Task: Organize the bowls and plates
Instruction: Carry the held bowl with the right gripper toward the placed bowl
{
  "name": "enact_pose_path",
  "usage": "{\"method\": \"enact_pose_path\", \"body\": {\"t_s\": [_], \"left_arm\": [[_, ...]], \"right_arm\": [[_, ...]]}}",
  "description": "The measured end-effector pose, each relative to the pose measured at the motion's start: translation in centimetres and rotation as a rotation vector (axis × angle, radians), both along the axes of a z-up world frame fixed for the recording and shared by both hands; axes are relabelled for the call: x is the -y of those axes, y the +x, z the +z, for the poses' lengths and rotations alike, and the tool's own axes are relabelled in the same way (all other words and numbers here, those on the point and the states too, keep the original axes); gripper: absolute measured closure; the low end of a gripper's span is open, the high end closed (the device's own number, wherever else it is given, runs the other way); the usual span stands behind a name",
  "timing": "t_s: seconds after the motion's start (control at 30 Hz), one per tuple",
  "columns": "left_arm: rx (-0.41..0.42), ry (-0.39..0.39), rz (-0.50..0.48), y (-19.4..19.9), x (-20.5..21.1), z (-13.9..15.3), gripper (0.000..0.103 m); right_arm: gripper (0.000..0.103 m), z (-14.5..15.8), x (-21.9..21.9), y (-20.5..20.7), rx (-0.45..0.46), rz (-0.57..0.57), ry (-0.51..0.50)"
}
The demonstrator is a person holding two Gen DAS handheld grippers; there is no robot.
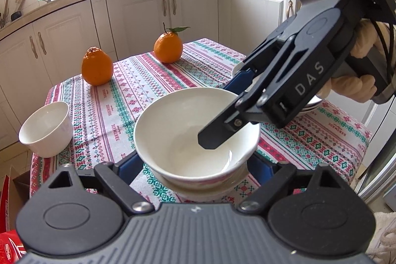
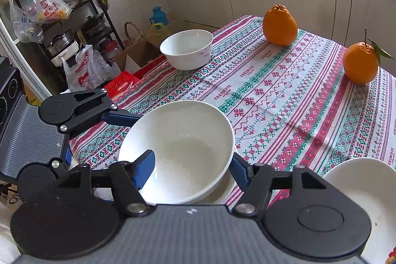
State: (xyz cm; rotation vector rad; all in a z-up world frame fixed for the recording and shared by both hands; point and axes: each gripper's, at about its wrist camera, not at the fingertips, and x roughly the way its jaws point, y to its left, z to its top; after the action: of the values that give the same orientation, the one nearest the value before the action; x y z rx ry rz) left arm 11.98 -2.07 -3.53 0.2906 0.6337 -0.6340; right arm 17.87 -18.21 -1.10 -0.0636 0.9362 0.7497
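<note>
Patterned cloth (image 2: 284, 95) covers the kitchen table; the bowl (image 2: 178, 152) sits on a plate (image 1: 232, 186) at its near edge. Right gripper (image 2: 193, 165) straddles its rim, one finger inside, apparently to lift it; left gripper (image 1: 195, 167) spreads wide around the plate, seemingly steadying.

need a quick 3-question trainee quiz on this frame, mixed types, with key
1. True or false: both fingers of the right tool are inside the large white bowl.
2. How many oranges stand on the tablecloth? A) one B) two C) three
3. Fill in: the large white bowl sits on a ___.

Key:
1. False. One finger is inside, the other is outside the rim.
2. B.
3. plate.
</note>
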Motion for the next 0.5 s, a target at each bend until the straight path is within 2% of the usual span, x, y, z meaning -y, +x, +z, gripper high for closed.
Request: {"method": "enact_pose_path", "body": {"t_s": [0.37,0.5], "left_arm": [[-0.011,-0.019,-0.006,0.31,-0.22,-0.43,0.012],[-0.039,-0.041,-0.013,0.40,-0.41,-0.61,0.011]], "right_arm": [[0.030,-0.29,-0.26,-0.09,0.017,-0.005,-0.020],[0.022,-0.30,-0.22,-0.04,0.020,-0.012,-0.019]]}}
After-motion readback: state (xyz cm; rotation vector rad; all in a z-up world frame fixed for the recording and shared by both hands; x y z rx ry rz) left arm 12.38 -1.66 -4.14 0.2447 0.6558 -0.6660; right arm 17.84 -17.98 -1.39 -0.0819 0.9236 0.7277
